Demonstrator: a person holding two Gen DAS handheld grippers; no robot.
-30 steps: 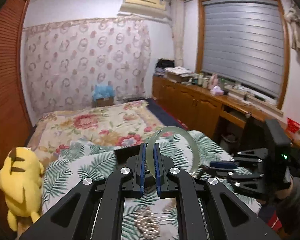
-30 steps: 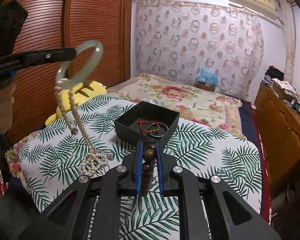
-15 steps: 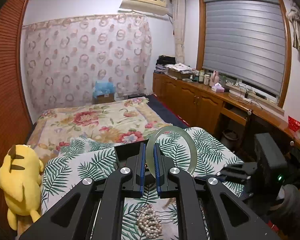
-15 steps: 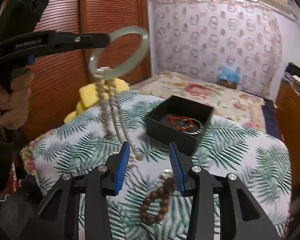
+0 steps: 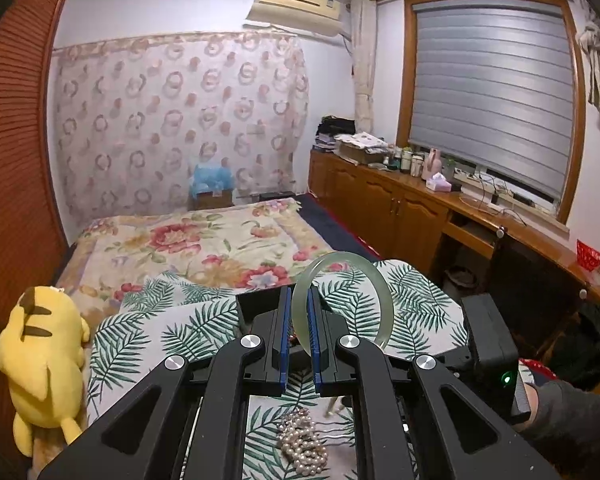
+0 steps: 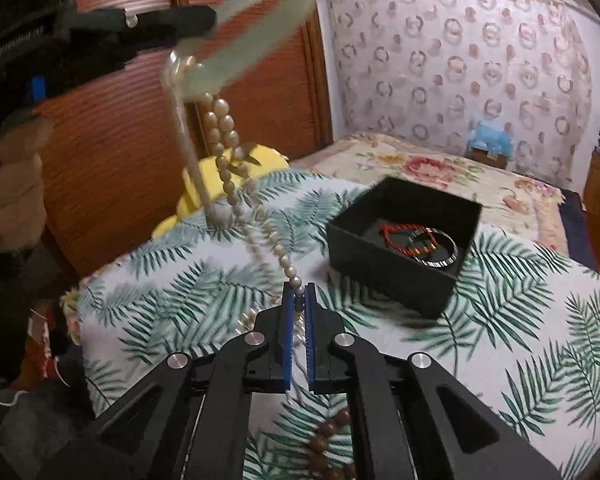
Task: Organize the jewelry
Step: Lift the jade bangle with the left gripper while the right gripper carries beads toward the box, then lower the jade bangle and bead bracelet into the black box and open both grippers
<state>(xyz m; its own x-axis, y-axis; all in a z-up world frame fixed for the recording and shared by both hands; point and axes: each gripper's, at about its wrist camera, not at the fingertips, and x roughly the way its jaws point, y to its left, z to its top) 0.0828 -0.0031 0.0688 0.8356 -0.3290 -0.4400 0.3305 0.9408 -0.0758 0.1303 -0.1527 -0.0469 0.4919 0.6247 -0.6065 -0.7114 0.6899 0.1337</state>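
Observation:
My left gripper (image 5: 298, 308) is shut on a pale green jade bangle (image 5: 382, 300), held up above the leaf-print cloth. In the right wrist view the bangle (image 6: 260, 20) sticks out of the left gripper (image 6: 210, 20). A pearl necklace (image 6: 224, 152) is looped through it and hangs down to the cloth. My right gripper (image 6: 298, 300) is shut on the lower strand of pearls. The rest of the pearls lie in a heap (image 5: 304, 444). A wooden bead bracelet (image 6: 328, 444) lies under the right gripper. A black box (image 6: 396, 276) holds a red bracelet (image 6: 404, 236) and a dark bangle.
A yellow plush toy (image 5: 40, 360) lies at the cloth's left edge beside a wooden slatted wardrobe (image 6: 120, 160). A floral bedspread (image 5: 204, 240) lies beyond the box. Wooden cabinets (image 5: 400, 208) run along the right wall. A hand (image 6: 16, 184) holds the left gripper.
The right gripper opened and dropped the wooden bead bracelet onto the cloth. It then moved forward and down and shut on the hanging pearl strand. The left gripper kept hold of the bangle.

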